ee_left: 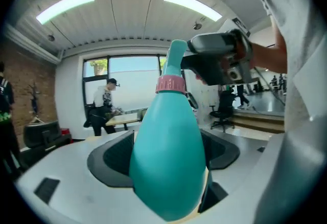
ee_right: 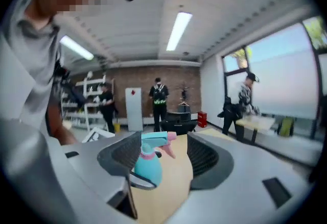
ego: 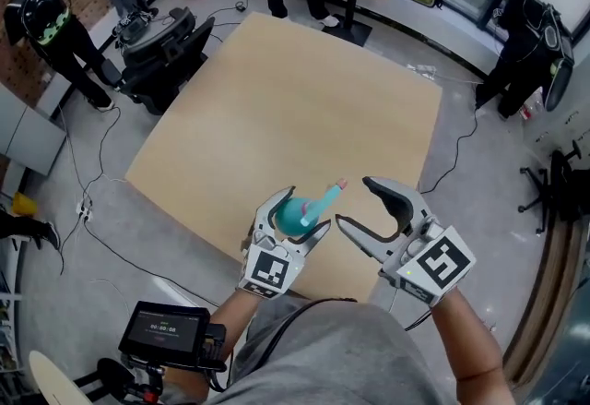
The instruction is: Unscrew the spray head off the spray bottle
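At lower centre, the left tool (ego: 304, 212) clamps the teal pear-shaped plastic spray bottle (ee_left: 168, 156) over the tan worktop (ego: 277, 108). The right tool (ego: 359, 205) gapes empty beside it; close it squarely on the teal-and-pink spray head (ee_right: 153, 139), then twist.

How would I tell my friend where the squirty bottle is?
Find the big tan table. Over its near edge, the left gripper holds a bottle in its jaws. It is the only teal thing there, with a pink collar and a pink nozzle.
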Tool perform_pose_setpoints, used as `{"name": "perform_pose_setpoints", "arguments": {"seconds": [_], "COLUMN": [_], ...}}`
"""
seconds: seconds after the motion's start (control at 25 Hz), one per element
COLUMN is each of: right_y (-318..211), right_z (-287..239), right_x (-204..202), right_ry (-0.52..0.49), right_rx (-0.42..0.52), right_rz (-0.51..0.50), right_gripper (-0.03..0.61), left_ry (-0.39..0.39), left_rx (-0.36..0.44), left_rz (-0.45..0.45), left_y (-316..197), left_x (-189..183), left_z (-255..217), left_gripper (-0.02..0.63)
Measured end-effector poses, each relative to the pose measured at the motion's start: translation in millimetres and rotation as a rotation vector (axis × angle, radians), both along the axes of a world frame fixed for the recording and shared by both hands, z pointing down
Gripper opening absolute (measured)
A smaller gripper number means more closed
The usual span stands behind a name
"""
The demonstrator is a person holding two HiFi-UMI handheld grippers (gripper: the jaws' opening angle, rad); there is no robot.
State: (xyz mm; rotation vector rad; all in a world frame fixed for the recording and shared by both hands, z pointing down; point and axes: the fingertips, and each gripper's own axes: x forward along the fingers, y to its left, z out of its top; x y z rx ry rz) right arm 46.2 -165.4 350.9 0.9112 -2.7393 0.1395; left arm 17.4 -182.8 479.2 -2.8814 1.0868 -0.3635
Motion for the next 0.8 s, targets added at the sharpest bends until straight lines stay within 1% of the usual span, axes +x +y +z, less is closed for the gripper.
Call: {"name": "perform_pose_setpoints", "arguments": {"seconds": [0.08,0.16,0.2,0.24,0.28,0.32,0.4,0.44,0.52,0.6,0.68,0.8], "right_y": [6,7,3,-3,-9,-14,-16,-15,-9,-3,-1,3], "right_z": [-1,-2,0,5,13,23,41,47,51,51,52,52], "right_x": [1,-4,-6,-6,-5,-6,-10,-12,-15,-16,-20,-26], "right_ry": [-0.206,-0.373,-0.435,-0.474,-0.485,-0.473,-0.427,-0.404,-0.344,-0.255,-0.177,-0.102], "right_rx": [-0.177,-0.295,-0.336,-0.364,-0.382,-0.395,-0.424,-0.438,-0.441,-0.405,-0.367,-0.345], "right_rz": [0.072,0.12,0.158,0.202,0.242,0.267,0.268,0.253,0.219,0.187,0.152,0.053], "right_gripper": [0.262,0.262,0.262,0.262,0.262,0.262,0.262,0.261,0.257,0.176,0.163,0.145], "left_ry": [-0.038,-0.095,-0.119,-0.14,-0.163,-0.189,-0.233,-0.248,-0.257,-0.246,-0.226,-0.153], "left_rx": [0.044,0.113,0.141,0.165,0.189,0.213,0.248,0.251,0.232,0.201,0.173,0.093], "left_rz": [-0.111,-0.173,-0.188,-0.195,-0.196,-0.193,-0.184,-0.181,-0.175,-0.156,-0.101,0.055], "left_y": [-9,-15,-17,-20,-21,-22,-21,-20,-16,-12,-9,-1], "left_x": [-7,-8,-7,-5,-2,2,8,11,12,11,11,18], "left_z": [-3,-10,-12,-12,-11,-9,-4,-2,1,4,9,17], "left_gripper": [0.387,0.387,0.387,0.387,0.387,0.387,0.387,0.387,0.387,0.387,0.387,0.387]}}
